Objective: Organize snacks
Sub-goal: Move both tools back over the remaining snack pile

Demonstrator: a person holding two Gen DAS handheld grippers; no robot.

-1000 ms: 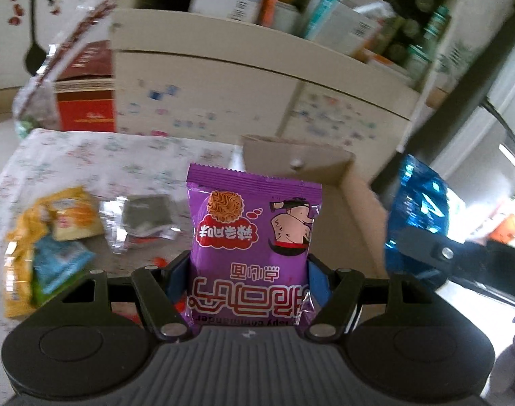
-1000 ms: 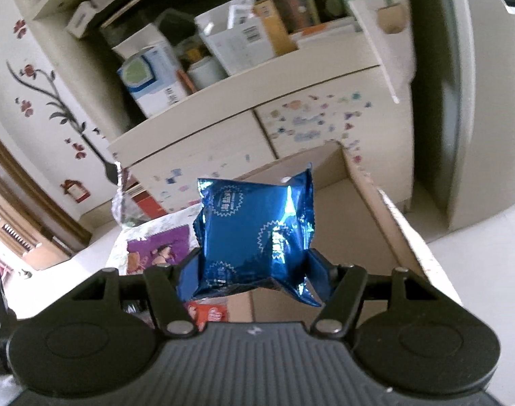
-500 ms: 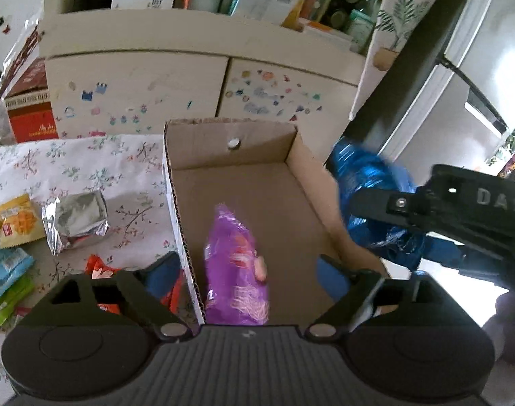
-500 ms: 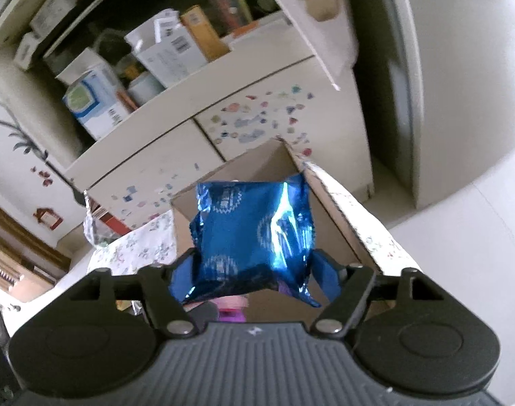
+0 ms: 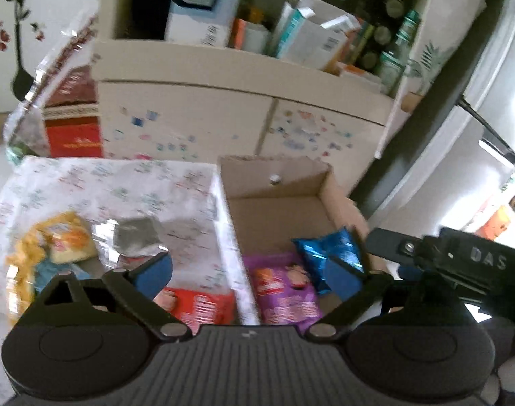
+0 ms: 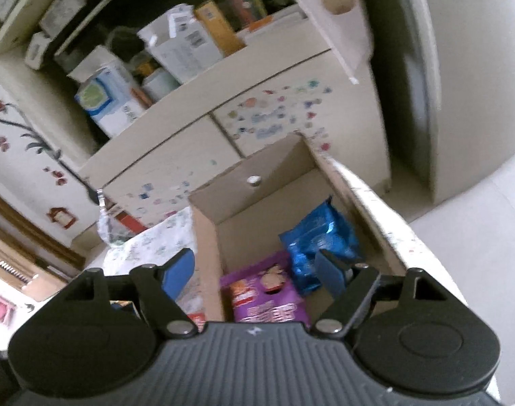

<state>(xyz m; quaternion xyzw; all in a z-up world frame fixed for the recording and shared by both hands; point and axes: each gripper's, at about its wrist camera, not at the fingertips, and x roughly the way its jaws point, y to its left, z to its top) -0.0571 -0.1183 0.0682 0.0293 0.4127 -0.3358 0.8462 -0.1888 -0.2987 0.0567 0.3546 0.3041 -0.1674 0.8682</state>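
A cardboard box (image 5: 277,203) (image 6: 257,199) stands at the table's right side. A purple snack packet (image 5: 284,291) (image 6: 267,294) lies flat on its floor. A blue foil packet (image 5: 328,250) (image 6: 318,237) lies beside it against the right wall. My left gripper (image 5: 250,270) is open and empty above the box's left wall. My right gripper (image 6: 254,270) is open and empty above the box. The right gripper's body (image 5: 460,264) shows at the right of the left wrist view.
On the floral tablecloth (image 5: 122,186) left of the box lie a silver foil packet (image 5: 135,237), yellow and blue packets (image 5: 54,240) and a red packet (image 5: 203,304). A white cabinet (image 5: 223,115) with cluttered shelves stands behind.
The left gripper opened and dropped the purple packet into the box. The right gripper then opened and released the blue packet into the box beside it.
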